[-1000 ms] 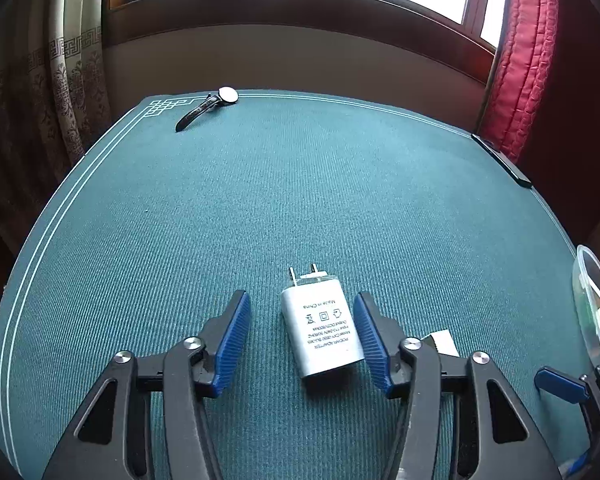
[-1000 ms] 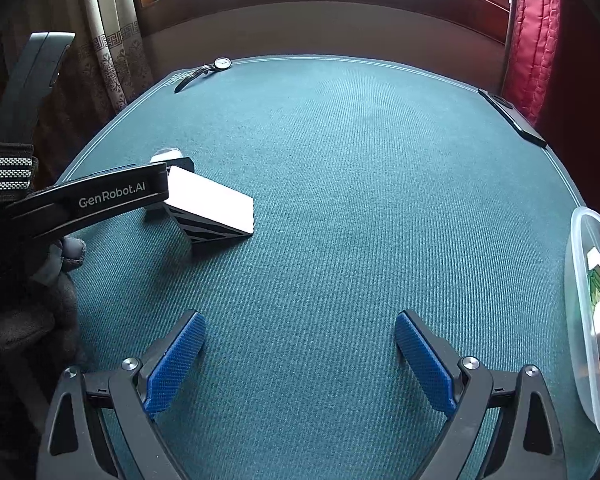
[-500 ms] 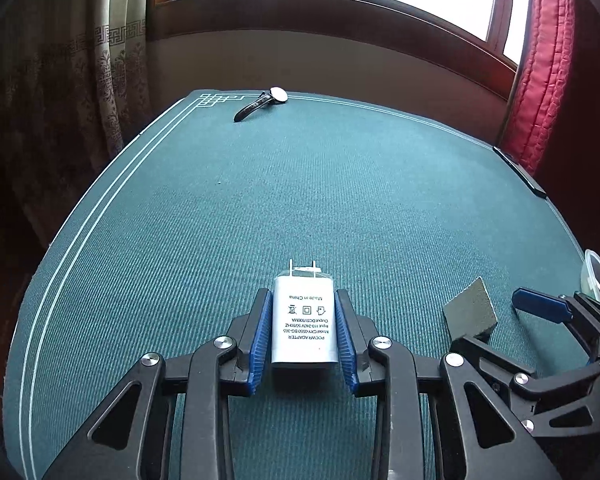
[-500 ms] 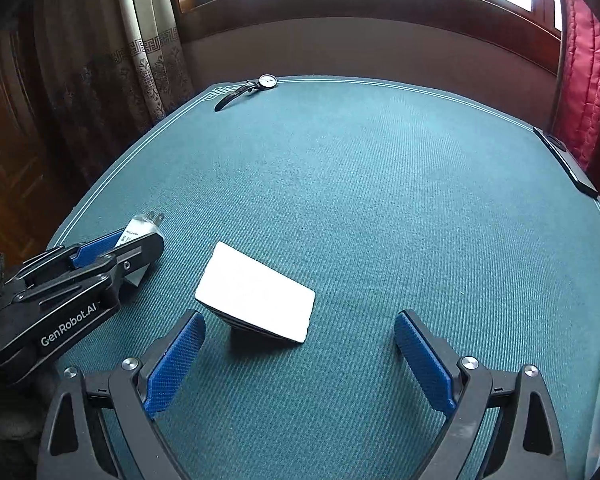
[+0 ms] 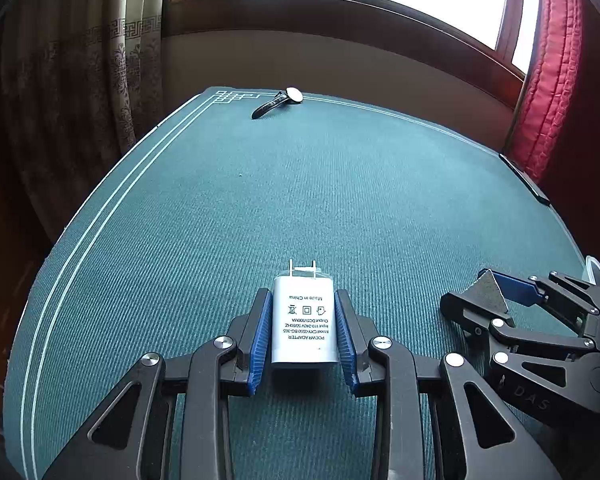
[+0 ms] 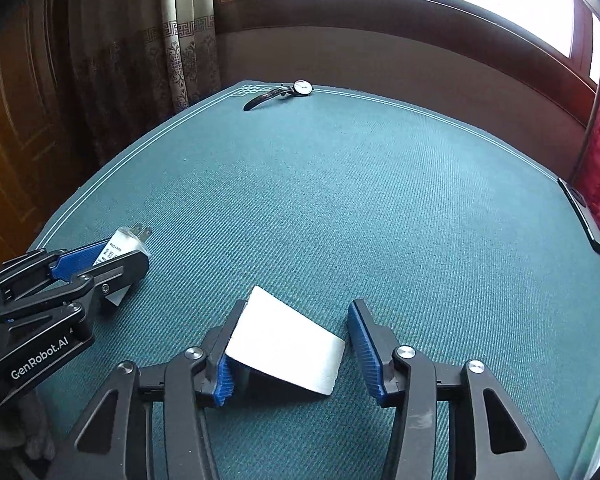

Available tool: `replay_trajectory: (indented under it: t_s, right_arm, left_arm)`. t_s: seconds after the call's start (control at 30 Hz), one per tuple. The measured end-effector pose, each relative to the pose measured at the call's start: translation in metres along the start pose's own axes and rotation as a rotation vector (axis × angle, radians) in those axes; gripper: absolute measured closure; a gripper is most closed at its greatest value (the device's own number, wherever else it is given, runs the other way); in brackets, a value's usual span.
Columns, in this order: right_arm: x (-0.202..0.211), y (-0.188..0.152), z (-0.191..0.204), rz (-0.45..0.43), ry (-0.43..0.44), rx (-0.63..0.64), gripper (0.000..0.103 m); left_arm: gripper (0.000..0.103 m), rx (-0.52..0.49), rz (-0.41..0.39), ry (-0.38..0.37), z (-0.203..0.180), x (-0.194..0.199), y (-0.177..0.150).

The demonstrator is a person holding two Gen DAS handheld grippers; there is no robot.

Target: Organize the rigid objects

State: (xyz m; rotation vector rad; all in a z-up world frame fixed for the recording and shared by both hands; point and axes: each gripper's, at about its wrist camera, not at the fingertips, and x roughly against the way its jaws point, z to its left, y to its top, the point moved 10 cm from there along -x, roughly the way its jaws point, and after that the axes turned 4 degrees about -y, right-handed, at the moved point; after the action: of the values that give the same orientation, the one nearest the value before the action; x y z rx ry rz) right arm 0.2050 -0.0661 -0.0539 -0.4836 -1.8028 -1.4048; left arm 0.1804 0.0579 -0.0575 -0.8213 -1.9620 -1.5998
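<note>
1. Two grippers are working side by side over the green felt table [image 5: 340,184]. The left gripper [image 5: 304,330] is squeezing a white power adapter [image 5: 304,326] between its blue pads [image 5: 260,336], prongs pointing away toward the window. From the right wrist view you can see the adapter [image 6: 120,246] sticking out past the left gripper's fingertips, angled up a bit.
2. The right gripper [image 6: 296,348] is sitting around a white wedge-shaped block [image 6: 284,346] with its fingers spread. The left pad [image 6: 222,376] is touching or nearly touching the block's left edge, while the right pad [image 6: 366,352] is clearly off it, so nothing's being pinched yet. The block is resting on the felt, its white face tilted.
3. Over in the left wrist view the right gripper [image 5: 496,296] is showing at the right edge with the block's grey side [image 5: 486,294] poking up between its fingers.
4. A wristwatch [image 6: 284,92] is lying at the far edge of the table near the corner pattern, well apart from everything else.
5. A dark slim bar thing [image 6: 584,216] is lying along the right edge by the red curtain [image 5: 548,80]; can't tell what it is.
</note>
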Motion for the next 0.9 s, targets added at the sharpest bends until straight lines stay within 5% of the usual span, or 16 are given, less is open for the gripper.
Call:
replay_trajectory:
  t_s: [0.9]
  right_arm:
    - [0.025, -0.024, -0.018, 0.069, -0.077, -0.113, 0.069]
  left_arm:
    - [0.071, -0.045, 0.029, -0.041, -0.027, 0.005, -0.015]
